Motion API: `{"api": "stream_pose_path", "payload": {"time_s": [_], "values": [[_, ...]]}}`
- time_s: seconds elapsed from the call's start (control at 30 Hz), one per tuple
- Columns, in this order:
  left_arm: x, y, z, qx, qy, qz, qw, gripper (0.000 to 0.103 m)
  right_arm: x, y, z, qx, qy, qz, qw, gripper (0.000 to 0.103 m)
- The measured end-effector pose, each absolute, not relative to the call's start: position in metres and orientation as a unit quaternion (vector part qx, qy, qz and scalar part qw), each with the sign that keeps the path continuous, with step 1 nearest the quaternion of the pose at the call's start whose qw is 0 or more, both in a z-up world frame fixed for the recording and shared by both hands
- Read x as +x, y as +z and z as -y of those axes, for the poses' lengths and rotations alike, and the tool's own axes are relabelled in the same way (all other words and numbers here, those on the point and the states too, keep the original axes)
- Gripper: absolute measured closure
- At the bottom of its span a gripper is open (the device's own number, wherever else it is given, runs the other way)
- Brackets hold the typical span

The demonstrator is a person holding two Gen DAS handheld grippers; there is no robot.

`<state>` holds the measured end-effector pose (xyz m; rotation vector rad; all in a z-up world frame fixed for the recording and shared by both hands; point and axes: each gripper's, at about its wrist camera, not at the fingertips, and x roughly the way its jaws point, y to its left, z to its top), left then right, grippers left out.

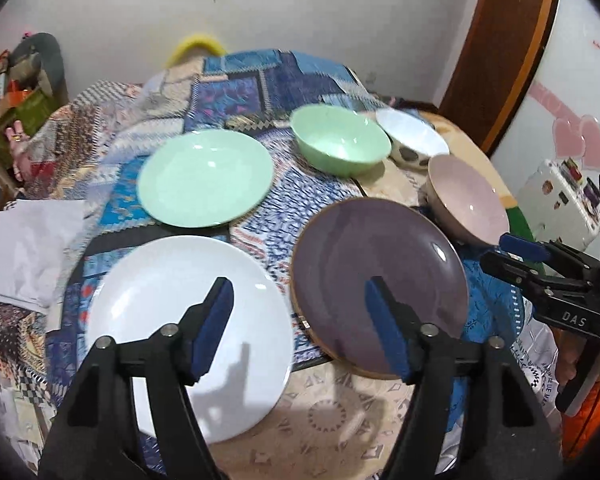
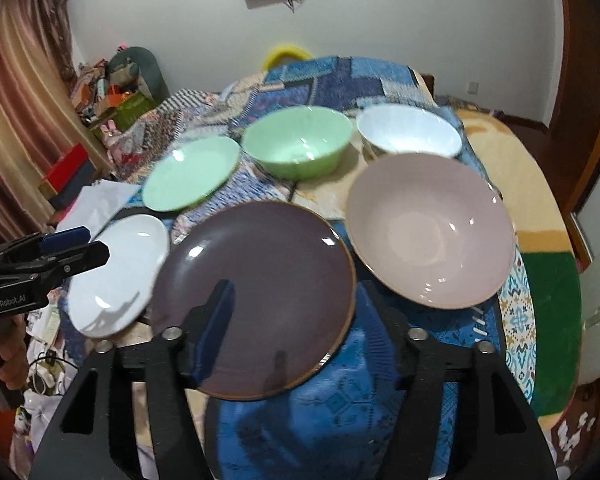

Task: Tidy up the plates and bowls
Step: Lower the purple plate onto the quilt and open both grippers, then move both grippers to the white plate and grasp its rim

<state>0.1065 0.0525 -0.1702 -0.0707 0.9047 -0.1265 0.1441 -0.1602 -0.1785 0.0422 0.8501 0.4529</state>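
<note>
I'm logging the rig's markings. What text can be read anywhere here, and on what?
"DAS": on the right gripper, seen from the left wrist.
"GenRobot.AI": on the left gripper, seen from the right wrist.
Print on the cloth near the right gripper: too blurred to read.

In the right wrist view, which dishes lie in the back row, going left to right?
Flat mint-green plate → deep green bowl → white bowl, all on the patchwork cloth.
</note>
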Motion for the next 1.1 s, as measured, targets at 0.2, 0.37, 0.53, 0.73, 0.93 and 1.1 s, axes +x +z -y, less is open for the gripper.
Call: {"api": "stream_pose_path", "payload": {"time_s": [0.2,0.37,0.53,0.73,0.93,1.1], "values": [[0.085,-0.159,-0.085,-0.046,-0.02,-0.419,0.907,0.011,0.139,-0.166,0.133,0.008,0.239,-0.389,0.89,0.026],[0.076,-0.163,-0.118,-0.057,0.009,-0.425,0.903,0.01,0.141,-0.169,0.105,-0.003,0.259,-0.389,0.884,0.025],[0.074,-0.176,-0.145,-0.065,0.028,-0.437,0.897,0.01,0.143,-0.178,0.08,-0.014,0.276,-0.4,0.874,0.025],[0.072,-0.199,-0.171,-0.078,0.038,-0.456,0.886,0.01,0.155,-0.196,0.047,-0.043,0.287,-0.421,0.859,0.025],[0.074,-0.225,-0.19,-0.091,0.036,-0.476,0.874,0.01,0.166,-0.212,0.017,-0.068,0.299,-0.434,0.847,0.025],[0.074,-0.239,-0.203,-0.102,0.033,-0.482,0.869,0.024,0.18,-0.224,-0.007,-0.087,0.32,-0.453,0.828,0.045]]}}
